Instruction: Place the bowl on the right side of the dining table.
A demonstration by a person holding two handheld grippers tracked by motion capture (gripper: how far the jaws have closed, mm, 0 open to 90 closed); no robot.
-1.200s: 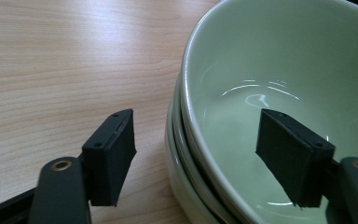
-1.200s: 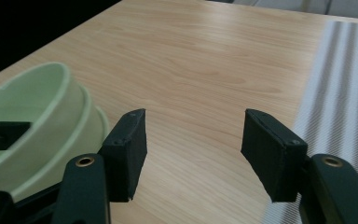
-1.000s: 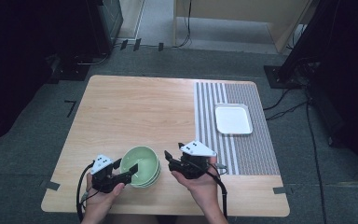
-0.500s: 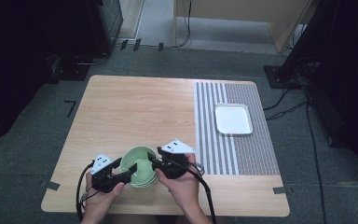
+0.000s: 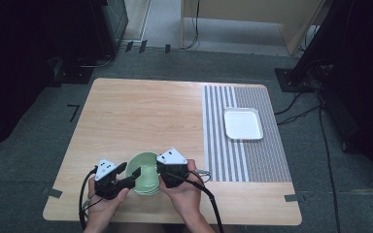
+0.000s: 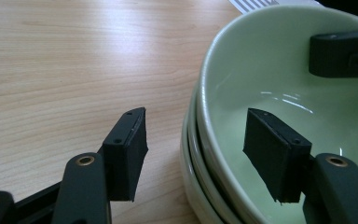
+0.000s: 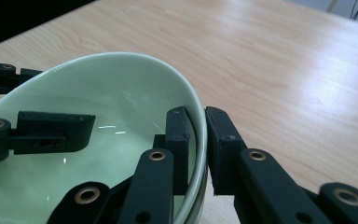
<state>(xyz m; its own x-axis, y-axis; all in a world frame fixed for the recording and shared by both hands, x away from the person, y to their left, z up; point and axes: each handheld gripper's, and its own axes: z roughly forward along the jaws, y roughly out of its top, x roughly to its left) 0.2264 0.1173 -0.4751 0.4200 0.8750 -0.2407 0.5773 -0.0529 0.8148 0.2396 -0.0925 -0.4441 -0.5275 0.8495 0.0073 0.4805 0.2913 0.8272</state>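
So the right tongs (image 5: 151, 173) have slid in from the right side of the table (image 5: 145, 111) and now sit on the right rim of the top bowl (image 5: 144, 173). A second ago they hung clear of it. The jaws have just been closing, and the right gripper view shows them pinched on the rim (image 7: 198, 140), one pad inside and one outside, no gap left. Looks like the grab on the top bowl is made, so I'd guess it's about ready to lift off the stack.

Left tongs (image 6: 200, 154) haven't gone anywhere. They sit about half open, straddling the left rim, one pad inside the bowl and one out over the wood, neither pressing. They've been easing shut a little too.

The stack of green bowls sits at the near edge of the table between both hands, well away from the white tray (image 5: 243, 123) on the striped mat (image 5: 252, 160).
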